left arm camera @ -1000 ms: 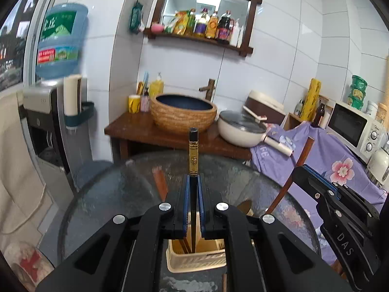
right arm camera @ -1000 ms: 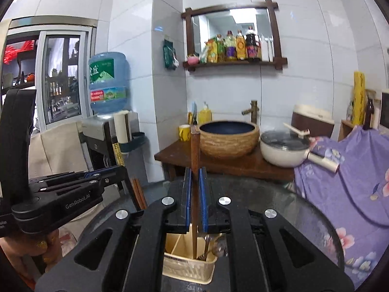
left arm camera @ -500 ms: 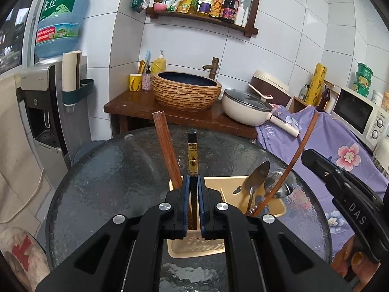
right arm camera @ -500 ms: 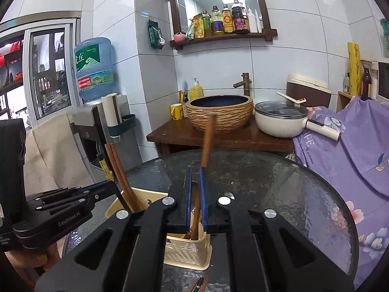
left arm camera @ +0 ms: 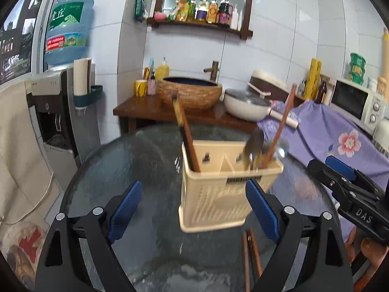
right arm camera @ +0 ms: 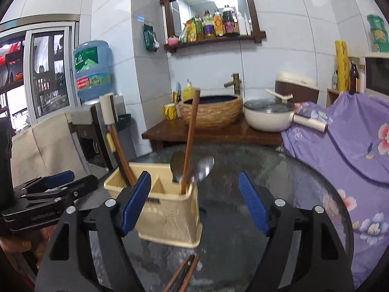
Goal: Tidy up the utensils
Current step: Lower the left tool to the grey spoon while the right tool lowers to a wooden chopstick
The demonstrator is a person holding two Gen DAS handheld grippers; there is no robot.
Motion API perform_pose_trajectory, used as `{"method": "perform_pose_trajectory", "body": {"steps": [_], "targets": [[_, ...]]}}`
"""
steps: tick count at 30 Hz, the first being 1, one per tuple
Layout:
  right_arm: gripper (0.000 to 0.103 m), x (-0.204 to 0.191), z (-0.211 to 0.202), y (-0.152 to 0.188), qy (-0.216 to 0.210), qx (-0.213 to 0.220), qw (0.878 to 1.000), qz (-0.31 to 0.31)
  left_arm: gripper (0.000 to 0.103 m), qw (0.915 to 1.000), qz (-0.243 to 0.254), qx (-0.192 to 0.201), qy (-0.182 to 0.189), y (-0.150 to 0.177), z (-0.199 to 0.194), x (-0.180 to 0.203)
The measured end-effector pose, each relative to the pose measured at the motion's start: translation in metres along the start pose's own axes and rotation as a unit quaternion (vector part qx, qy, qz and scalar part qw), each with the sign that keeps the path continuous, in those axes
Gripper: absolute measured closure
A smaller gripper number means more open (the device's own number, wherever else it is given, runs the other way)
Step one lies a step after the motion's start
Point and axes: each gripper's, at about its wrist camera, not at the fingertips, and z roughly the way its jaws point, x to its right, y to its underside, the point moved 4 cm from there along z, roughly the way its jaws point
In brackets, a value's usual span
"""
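A cream utensil caddy (left arm camera: 218,194) (right arm camera: 170,216) stands on the round glass table (left arm camera: 136,165). Its left compartment holds dark chopsticks (left arm camera: 187,136) (right arm camera: 120,153). Its right compartment holds two spoons (left arm camera: 252,146) (right arm camera: 177,165) and a brown chopstick (left arm camera: 279,129) (right arm camera: 190,141). My left gripper (left arm camera: 193,187) is opening just in front of the caddy, its blue pads (left arm camera: 126,204) touching nothing. My right gripper (right arm camera: 194,177) is also opening, with nothing pressed between its pads. A loose pair of chopsticks (left arm camera: 250,255) (right arm camera: 184,275) lies on the glass near me.
Behind the table, a wooden stand carries a woven basin (left arm camera: 189,92) and a white pan (left arm camera: 245,104). Purple flowered cloth (left arm camera: 340,133) covers the right side, with a microwave (left arm camera: 355,99) beyond. A water dispenser (left arm camera: 65,77) stands at the left.
Both grippers were shut on chopsticks above the caddy. They have sunk and opened, and the chopsticks now stand in the caddy's compartments.
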Motion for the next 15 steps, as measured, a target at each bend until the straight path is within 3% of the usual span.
{"method": "perform_pose_trajectory", "body": {"steps": [7,15], "targets": [[0.028,0.002,0.01,0.071,0.025,-0.099,0.995,-0.018,0.016,0.9956,0.039,-0.084,-0.012,0.074,0.006,0.005],[0.029,-0.01,0.019,0.135,0.032,-0.191,0.981,-0.036,0.019,0.991,0.02,-0.132,-0.011,0.119,0.007,-0.002]]}}
